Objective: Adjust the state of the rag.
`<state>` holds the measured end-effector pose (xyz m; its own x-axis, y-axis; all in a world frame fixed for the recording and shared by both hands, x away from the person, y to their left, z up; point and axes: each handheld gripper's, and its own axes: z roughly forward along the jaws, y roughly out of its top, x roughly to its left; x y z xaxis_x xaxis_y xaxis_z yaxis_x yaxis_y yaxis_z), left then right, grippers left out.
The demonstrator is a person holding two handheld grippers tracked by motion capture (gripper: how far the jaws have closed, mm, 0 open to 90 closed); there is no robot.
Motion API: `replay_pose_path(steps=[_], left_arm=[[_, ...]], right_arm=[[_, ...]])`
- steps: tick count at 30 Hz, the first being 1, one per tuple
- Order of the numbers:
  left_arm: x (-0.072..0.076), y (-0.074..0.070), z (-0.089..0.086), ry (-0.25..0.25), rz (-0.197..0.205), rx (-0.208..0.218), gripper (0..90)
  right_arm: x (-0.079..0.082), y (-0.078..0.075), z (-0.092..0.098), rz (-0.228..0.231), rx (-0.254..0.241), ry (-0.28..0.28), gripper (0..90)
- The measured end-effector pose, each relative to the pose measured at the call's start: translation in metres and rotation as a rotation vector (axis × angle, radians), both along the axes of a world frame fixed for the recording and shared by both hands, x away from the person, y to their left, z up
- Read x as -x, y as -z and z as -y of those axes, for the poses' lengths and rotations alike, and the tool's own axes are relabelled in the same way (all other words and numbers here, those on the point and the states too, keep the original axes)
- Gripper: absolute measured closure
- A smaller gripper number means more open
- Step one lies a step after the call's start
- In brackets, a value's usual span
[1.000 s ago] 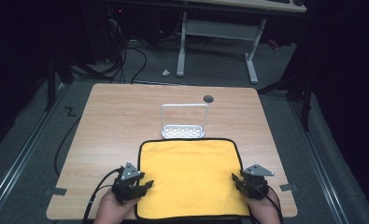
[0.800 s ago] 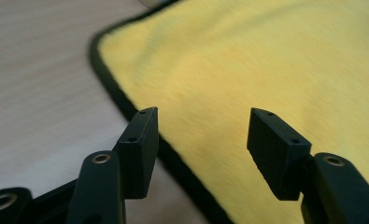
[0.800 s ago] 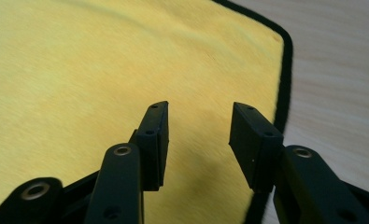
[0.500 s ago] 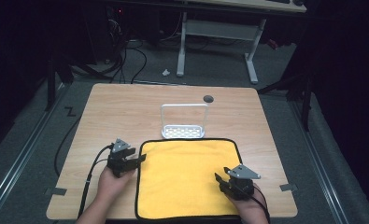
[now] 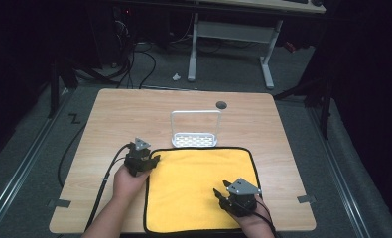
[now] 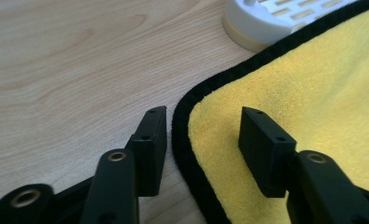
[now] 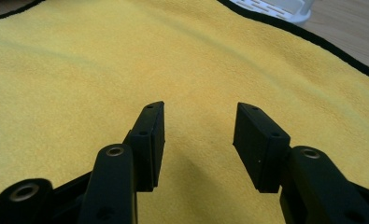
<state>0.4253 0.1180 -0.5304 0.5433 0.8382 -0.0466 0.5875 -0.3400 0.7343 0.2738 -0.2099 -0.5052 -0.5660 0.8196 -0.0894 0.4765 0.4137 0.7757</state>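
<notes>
Over the last second I had brought the left tool (image 5: pixel 145 159) forward from the near left corner of the yellow cloth (image 5: pixel 198 188) up to its far left corner. Its jaws, apart, had just been closing and straddled the black hem (image 6: pixel 182 135), not yet pinching it. The right tool (image 5: pixel 229 198) had come in from the right edge to hover over the cloth's near right part, jaws wide and empty. The cloth lay flat on the tabletop (image 5: pixel 114 114), its far edge touching the white rack (image 5: pixel 195 134). I judged a corner grab, likely for folding, was next.
</notes>
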Motion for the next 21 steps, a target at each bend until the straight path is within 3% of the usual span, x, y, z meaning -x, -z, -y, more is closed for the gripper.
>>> replay_pose_path(steps=[1, 5, 10, 14, 19, 21], left_arm=[[0.001, 0.000, 0.002, 0.003, 0.011, -0.015, 56.0], [0.002, 0.001, 0.003, 0.025, 0.018, -0.007, 62.5], [0.006, 0.003, -0.002, 0.042, 0.017, 0.033, 80.5], [0.007, 0.003, -0.002, 0.041, 0.020, 0.036, 82.9], [0.003, 0.004, -0.011, 0.023, -0.036, 0.125, 83.0], [0.003, 0.004, -0.011, 0.019, -0.039, 0.132, 83.0]], right_arm=[[0.000, 0.000, -0.002, 0.000, -0.001, -0.005, 53.9], [0.001, -0.001, -0.008, 0.002, -0.007, -0.021, 53.8], [0.001, -0.001, -0.028, 0.001, 0.003, -0.065, 53.4], [0.001, 0.000, -0.046, 0.008, 0.006, -0.102, 53.2], [0.003, 0.000, -0.070, 0.012, 0.012, -0.150, 52.9], [0.003, 0.000, -0.074, 0.014, 0.014, -0.160, 52.9]])
